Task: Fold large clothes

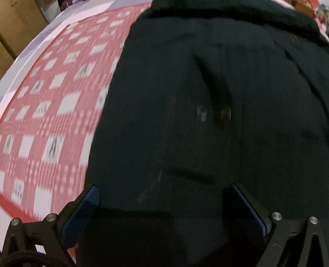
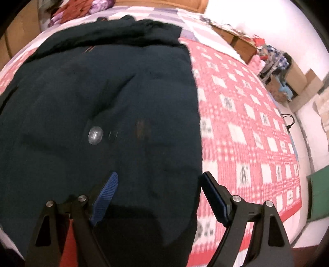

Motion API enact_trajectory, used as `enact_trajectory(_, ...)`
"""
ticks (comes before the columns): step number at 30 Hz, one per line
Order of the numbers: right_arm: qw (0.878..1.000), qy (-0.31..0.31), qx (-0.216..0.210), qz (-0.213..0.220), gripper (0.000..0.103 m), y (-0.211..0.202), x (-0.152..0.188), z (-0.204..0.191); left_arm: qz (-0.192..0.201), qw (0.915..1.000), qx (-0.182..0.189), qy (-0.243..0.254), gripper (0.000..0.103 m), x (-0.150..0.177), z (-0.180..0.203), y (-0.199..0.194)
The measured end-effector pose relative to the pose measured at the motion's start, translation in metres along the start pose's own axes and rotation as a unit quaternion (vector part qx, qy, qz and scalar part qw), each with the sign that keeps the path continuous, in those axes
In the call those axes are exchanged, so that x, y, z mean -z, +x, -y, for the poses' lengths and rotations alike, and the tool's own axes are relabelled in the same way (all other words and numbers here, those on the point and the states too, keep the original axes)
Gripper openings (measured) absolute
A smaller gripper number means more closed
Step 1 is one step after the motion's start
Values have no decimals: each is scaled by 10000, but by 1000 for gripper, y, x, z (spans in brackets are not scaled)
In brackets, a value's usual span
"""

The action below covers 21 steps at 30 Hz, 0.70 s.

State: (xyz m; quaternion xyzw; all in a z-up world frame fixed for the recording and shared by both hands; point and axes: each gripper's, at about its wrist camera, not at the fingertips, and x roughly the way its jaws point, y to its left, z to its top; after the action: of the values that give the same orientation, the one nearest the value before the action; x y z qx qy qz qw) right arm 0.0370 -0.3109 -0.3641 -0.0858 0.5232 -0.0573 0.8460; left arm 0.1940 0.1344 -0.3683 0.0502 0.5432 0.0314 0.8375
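Observation:
A large dark navy garment (image 1: 205, 127) lies spread on a bed with a red-and-white patterned sheet (image 1: 51, 115). A silvery snap (image 1: 202, 113) sits near its middle. My left gripper (image 1: 163, 187) hovers over the garment's near part. Its blue-padded fingers (image 1: 86, 207) stand wide apart with only flat cloth beneath them. In the right wrist view the same garment (image 2: 92, 102) fills the left side, and its snap (image 2: 95, 135) is visible. My right gripper (image 2: 160, 174) is open above the garment's right edge, with one fingertip over cloth and the other over the sheet (image 2: 246, 133).
Purple and red floral bedding (image 2: 67, 14) lies at the head of the bed. A wooden panel (image 1: 18, 26) stands at the far left. Cardboard boxes and clutter (image 2: 275, 61) line the wall to the right of the bed. A green object (image 2: 318, 195) stands at the right edge.

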Motion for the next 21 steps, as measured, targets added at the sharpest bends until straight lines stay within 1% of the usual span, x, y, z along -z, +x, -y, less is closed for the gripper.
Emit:
enact_trajectory(2,9998,72,-66,-147,85,0,12,0,-2,10000,-38,-88,103,12,-6,-3)
enact_trajectory(6,9993,318,-61,-168,85,-9,31,11,13,9998,-149,-150,103,22,-19,-7)
enact_trajectory(9,9990,430,45,-143,85,-19,43,13,25,9996,-196,-215,103,29,-33,-9)
enact_trajectory(14,9979,592,231,-146,85,-38,64,5,19,9993,-257,-252,103,47,-53,-16)
enact_trajectory(19,9965,729,399,-71,85,-56,76,-3,49,9994,-284,-189,103,64,-67,-31)
enact_trajectory(21,9956,812,471,-38,85,-65,84,-7,122,9995,-249,-142,103,72,-72,-41)
